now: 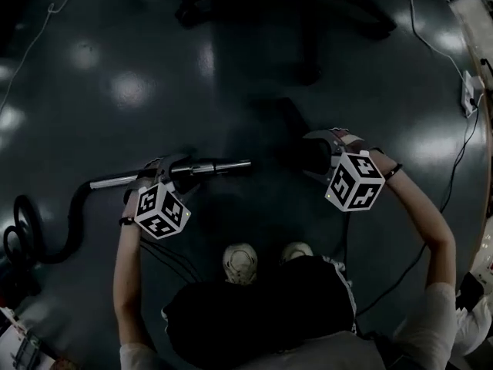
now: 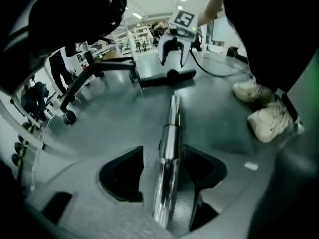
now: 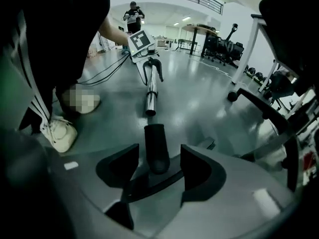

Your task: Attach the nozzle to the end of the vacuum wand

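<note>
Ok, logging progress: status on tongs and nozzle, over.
Left tongs open, wand between. Right tongs open, nozzle between. Nozzle off wand, ends apart. Nothing between them.

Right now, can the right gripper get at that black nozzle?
Probably yes: the nozzle lies between the right gripper's open jaws, with a gap on each side and nothing in the way. Closing them should catch it.

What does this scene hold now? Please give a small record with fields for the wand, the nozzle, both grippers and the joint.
wand: silver tube between the open jaws of the left gripper
nozzle: black, its neck between the open jaws of the right gripper
joint: not made; wand tip and nozzle neck stand apart
hose: black, curves away from the wand's other end
</note>
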Motion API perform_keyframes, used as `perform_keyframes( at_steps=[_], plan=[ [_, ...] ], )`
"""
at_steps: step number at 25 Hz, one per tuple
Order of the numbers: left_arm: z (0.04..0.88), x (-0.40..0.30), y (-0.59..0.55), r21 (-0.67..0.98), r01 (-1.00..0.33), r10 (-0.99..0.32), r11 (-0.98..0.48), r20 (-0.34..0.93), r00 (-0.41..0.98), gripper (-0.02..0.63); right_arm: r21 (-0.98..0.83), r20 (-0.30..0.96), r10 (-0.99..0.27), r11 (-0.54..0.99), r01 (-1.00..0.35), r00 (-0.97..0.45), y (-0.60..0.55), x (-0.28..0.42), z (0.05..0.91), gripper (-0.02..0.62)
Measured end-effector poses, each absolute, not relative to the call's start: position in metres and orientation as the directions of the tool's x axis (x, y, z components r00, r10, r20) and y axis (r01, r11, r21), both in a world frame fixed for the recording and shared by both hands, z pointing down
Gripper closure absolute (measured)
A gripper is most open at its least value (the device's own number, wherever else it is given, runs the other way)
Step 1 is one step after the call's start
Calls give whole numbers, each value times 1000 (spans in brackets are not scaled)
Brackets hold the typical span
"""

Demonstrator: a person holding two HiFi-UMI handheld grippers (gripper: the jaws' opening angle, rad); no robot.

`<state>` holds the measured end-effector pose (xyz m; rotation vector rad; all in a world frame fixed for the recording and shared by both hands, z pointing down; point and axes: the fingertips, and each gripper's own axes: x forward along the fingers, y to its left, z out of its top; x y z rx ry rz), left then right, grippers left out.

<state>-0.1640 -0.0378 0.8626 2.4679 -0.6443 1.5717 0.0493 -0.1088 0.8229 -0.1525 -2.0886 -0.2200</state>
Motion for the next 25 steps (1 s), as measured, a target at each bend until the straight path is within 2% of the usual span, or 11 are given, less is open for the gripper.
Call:
perform_keyframes(
  at_steps=[2, 5, 11, 18, 25],
  plan=[
    [895, -171, -35, -125, -393, -257, -911, 917, 304, 364, 106, 868, -3, 978, 180, -496, -114, 51, 848, 350],
    [913, -175, -34, -94, -394, -229, -914, 923, 311, 399, 138, 866, -31, 974, 178, -499, -122, 44, 867, 377],
    [916, -174, -26, -94, -385, -234, -918, 913, 334, 403, 294, 827, -162, 940, 170, -538, -110, 21, 878, 403],
    [889, -169, -32, -85, -390, -243, -917, 895, 374, 405, 243, 793, -90, 954, 178, -602, -88, 1, 870, 405],
    [879, -154, -26, -64, -359, -214, -931, 892, 398, 407, 266, 795, -93, 941, 207, -600, -79, -2, 865, 407]
  ],
)
